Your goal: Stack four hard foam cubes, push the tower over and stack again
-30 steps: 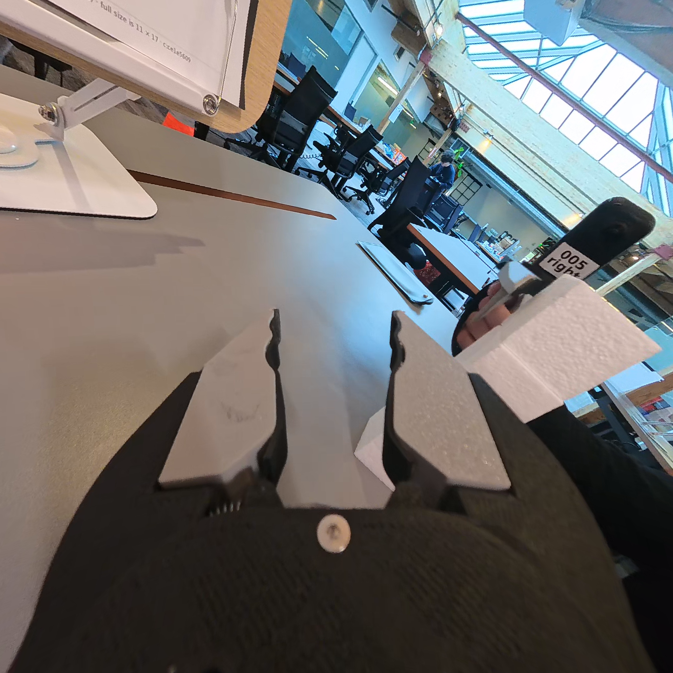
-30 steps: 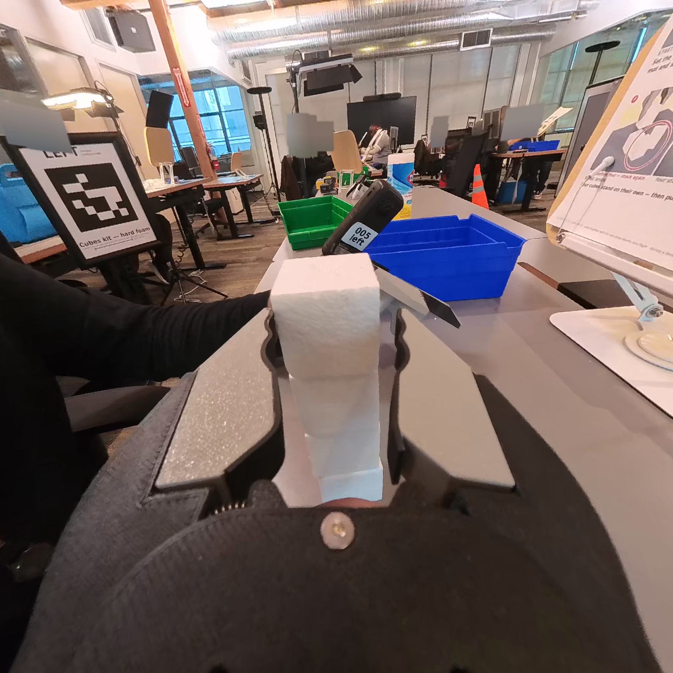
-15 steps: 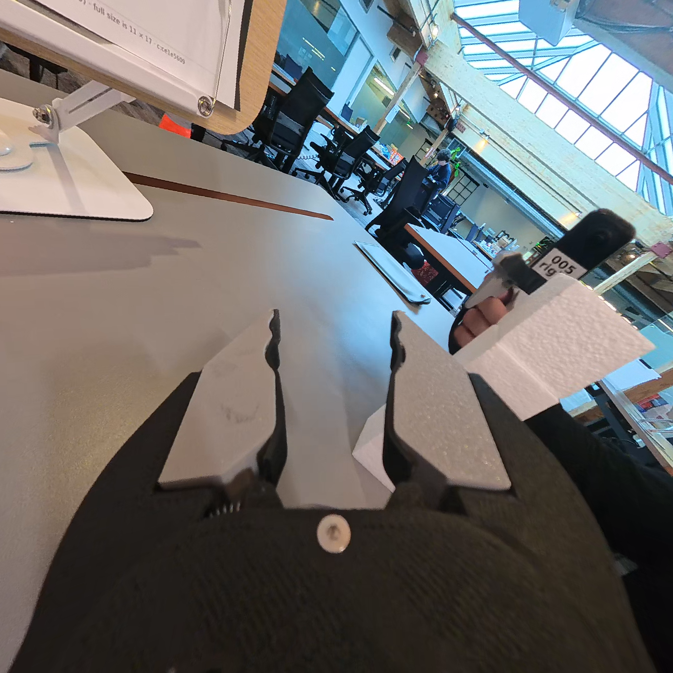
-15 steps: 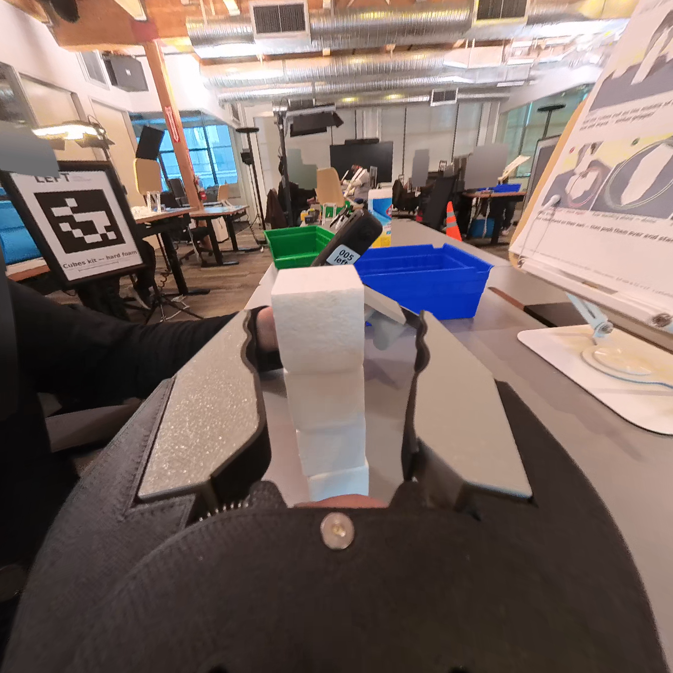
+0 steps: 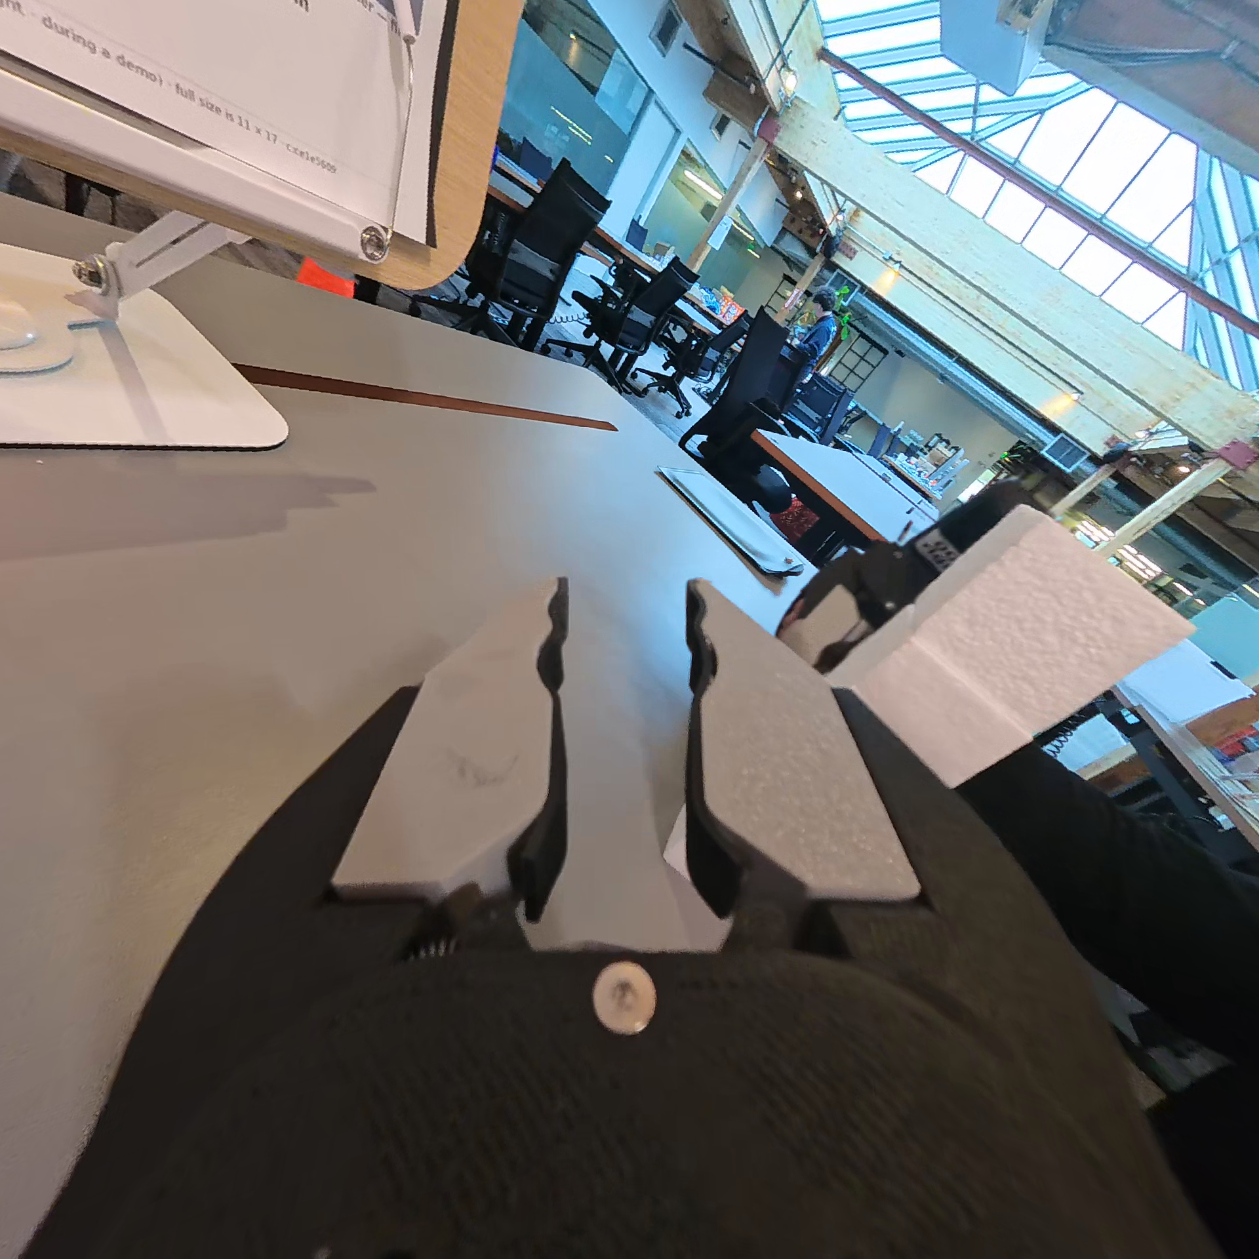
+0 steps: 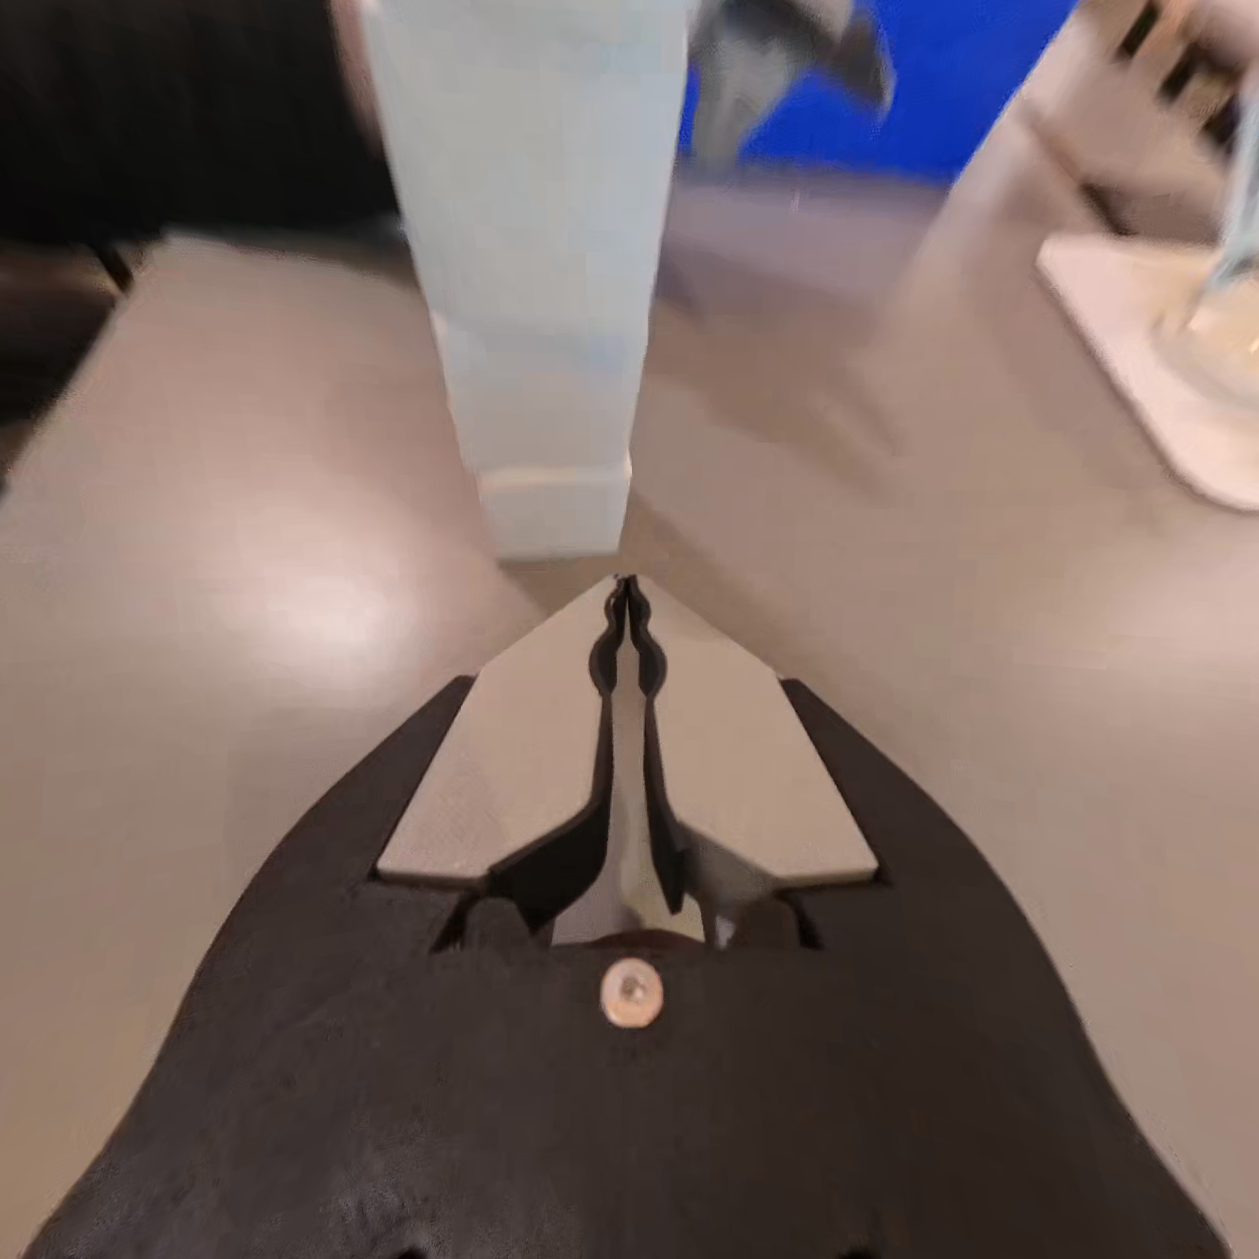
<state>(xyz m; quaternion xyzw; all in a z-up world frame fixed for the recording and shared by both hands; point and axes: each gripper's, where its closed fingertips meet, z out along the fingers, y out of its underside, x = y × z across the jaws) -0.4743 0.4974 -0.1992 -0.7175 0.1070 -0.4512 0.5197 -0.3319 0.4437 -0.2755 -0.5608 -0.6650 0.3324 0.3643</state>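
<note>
Foam cubes (image 5: 1008,654), white and stacked, are seen at the right of the left wrist view, beyond the left gripper (image 5: 623,613), whose fingers are spread with nothing between them. A printed sheet on a white stand (image 5: 136,381) bears writing, left unquoted.

In the blurred right wrist view, the tower (image 6: 538,272) is seen upright on the grey table (image 6: 204,545), just ahead of the right gripper (image 6: 625,580), whose fingers are pressed together, empty.

grey table (image 5: 204,613) carries a white foam cube tower (image 6: 545,340); a white stand base (image 5: 122,388) sits well apart from it.
</note>
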